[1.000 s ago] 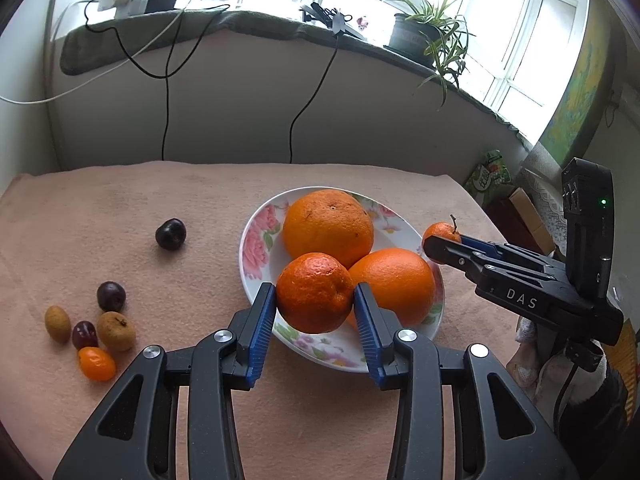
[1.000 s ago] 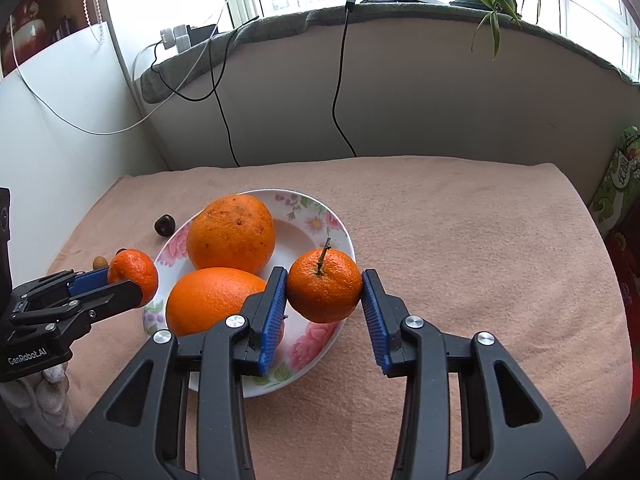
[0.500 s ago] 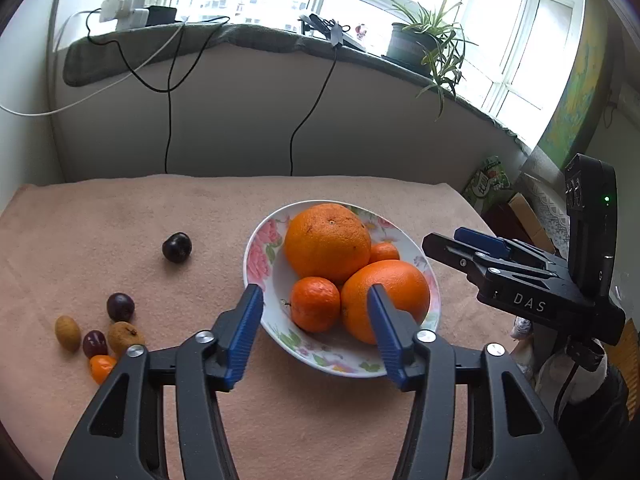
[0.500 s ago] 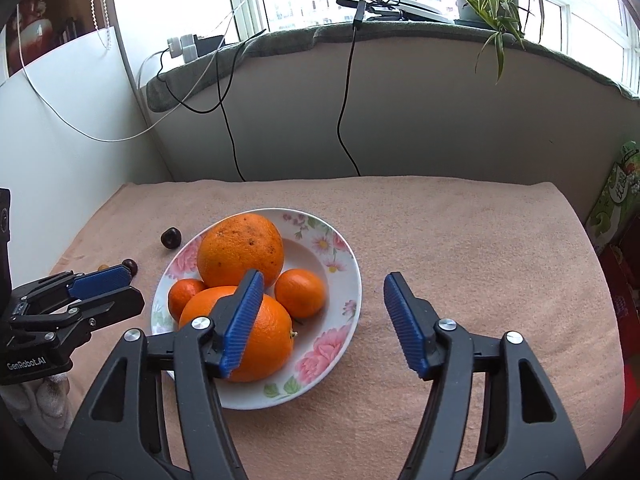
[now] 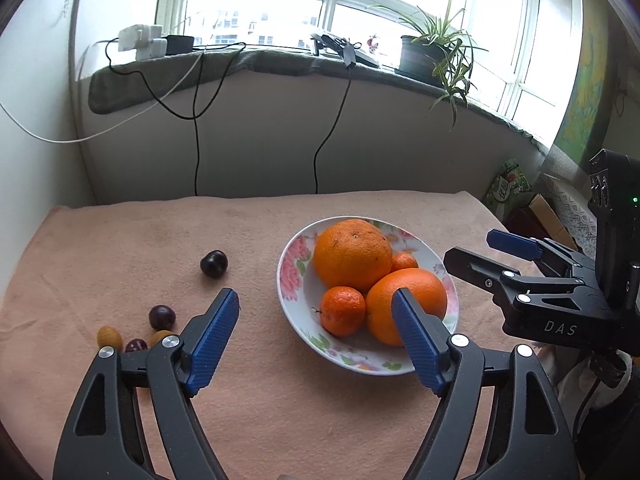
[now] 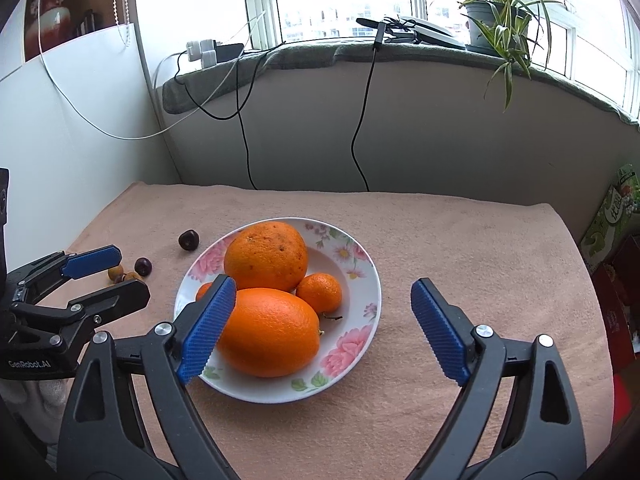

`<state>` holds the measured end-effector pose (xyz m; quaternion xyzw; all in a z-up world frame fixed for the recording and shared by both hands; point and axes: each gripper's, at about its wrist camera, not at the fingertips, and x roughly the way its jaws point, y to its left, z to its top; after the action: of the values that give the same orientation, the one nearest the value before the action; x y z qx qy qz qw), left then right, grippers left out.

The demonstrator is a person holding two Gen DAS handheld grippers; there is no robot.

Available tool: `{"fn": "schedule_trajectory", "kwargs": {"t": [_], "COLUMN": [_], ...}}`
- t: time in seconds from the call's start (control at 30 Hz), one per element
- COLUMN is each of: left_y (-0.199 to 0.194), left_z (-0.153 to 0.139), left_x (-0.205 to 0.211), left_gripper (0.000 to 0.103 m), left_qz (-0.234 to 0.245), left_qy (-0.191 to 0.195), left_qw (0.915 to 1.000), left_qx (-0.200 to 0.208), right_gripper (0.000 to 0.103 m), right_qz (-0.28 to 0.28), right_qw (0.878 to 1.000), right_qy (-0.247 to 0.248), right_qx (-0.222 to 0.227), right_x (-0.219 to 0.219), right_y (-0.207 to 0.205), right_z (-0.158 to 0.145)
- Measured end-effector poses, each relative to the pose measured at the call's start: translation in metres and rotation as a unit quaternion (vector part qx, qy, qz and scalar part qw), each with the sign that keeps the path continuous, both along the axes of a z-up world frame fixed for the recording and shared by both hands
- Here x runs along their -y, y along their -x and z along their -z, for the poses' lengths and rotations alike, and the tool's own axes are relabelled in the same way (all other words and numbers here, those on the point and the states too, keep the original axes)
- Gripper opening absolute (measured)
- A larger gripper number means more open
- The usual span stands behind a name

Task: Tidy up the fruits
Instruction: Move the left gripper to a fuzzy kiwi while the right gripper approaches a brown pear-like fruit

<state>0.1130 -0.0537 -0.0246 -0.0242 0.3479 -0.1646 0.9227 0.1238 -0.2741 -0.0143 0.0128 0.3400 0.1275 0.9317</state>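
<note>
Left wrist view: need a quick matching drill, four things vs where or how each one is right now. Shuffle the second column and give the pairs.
Things
1. big orange
2. dark plum
3. left tool
4. potted plant

Place or state
A. on the windowsill
B. open, holding nothing
C. in the flowered plate, at its far side
D. alone on the pink cloth, left of the plate

Pairs: 1-C, 2-D, 3-B, 4-A

Soft daylight from the blown-out window [image 5: 328,12] lights everything evenly; shadows are faint, fisheye edges bend and darken.
</note>
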Motion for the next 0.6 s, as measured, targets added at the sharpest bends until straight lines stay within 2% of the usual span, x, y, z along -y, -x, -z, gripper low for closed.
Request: {"fn": "schedule_trajectory", "kwargs": {"t": [0.6], "left_y": [0.014], "left_z": [-0.012], "left_x": [-0.038], "left_gripper": [0.079], "left_qz": [-0.041], "left_qy": [-0.002], "left_qw": [0.999], "left_qx": [0.021], "right_gripper": [0.092], "right_qz": [-0.037], "right_qw": [0.999], "right_qy": [-0.015], "right_qx": [0.017], "right_x": [-0.035], "right_y": [0.023], "right_z": [-0.018]}}
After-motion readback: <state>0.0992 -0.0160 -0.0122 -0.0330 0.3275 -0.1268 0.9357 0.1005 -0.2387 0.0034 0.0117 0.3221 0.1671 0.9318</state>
